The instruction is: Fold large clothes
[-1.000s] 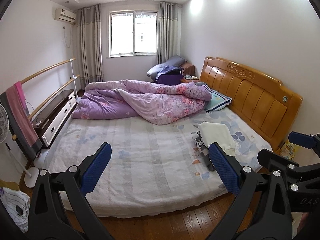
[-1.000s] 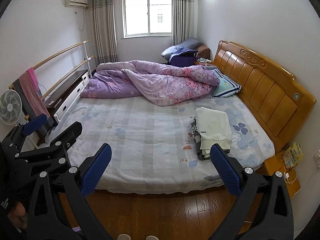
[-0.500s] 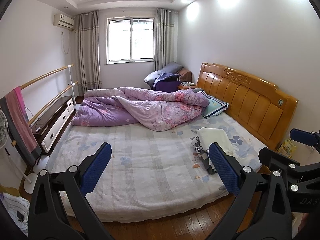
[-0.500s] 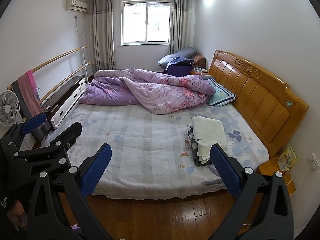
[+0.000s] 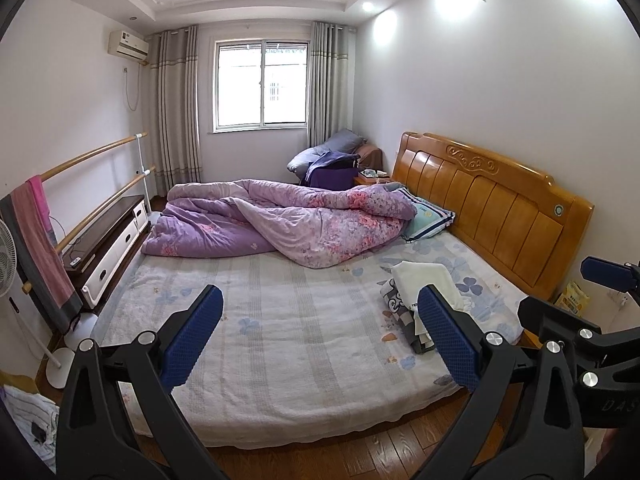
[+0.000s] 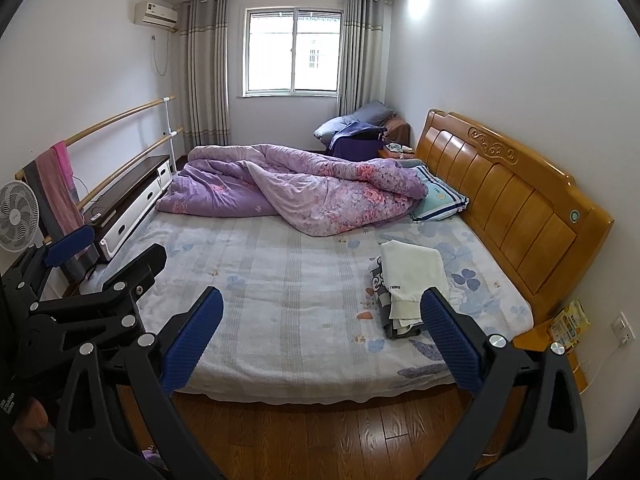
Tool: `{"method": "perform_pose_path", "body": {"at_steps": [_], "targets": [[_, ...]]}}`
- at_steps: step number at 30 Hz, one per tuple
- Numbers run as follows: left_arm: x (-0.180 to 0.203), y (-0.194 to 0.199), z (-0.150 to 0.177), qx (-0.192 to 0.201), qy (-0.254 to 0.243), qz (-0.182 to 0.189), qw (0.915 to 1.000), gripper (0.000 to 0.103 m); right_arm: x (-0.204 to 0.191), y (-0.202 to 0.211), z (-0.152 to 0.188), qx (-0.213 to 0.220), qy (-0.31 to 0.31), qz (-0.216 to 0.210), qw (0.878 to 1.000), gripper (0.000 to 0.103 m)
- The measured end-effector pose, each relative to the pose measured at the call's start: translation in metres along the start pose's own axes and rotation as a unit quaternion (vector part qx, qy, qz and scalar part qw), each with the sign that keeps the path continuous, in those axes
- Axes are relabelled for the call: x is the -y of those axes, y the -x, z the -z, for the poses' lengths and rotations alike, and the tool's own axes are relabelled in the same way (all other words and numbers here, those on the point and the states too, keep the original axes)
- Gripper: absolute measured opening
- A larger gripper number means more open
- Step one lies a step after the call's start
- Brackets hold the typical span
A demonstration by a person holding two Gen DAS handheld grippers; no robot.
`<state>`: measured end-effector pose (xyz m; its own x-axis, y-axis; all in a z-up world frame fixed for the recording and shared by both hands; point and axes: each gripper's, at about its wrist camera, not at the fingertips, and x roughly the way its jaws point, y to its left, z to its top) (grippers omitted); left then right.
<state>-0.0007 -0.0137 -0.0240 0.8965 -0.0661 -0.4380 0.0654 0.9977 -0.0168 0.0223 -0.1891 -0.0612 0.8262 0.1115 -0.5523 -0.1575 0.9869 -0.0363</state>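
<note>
The bed (image 6: pixel 280 312) filled both views, its near half bare. A purple quilt (image 6: pixel 304 196) lay crumpled across the far side at twelve o'clock. The clothes (image 6: pixel 404 288), a small stack under a folded cream garment, sat on the bed at three o'clock near the headboard (image 6: pixel 516 204). They looked soft, light and limp, best pinched at a hem or corner. No containers showed. The left gripper (image 5: pixel 320 336) and right gripper (image 6: pixel 320 336) both gaped wide, holding nothing, well short of the stack.

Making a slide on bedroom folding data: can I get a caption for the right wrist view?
Open right gripper faces a bed bearing a small clothes stack and rumpled purple quilt.
</note>
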Motion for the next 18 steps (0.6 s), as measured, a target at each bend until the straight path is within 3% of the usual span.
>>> {"method": "perform_pose_path", "body": {"at_steps": [18], "targets": [[0.0078, 0.0018, -0.0017, -0.002, 0.002, -0.003, 1.0000, 0.098, 0.0002, 0.0039, 0.0021, -0.001, -0.004, -0.003, 1.000, 0.095]]}}
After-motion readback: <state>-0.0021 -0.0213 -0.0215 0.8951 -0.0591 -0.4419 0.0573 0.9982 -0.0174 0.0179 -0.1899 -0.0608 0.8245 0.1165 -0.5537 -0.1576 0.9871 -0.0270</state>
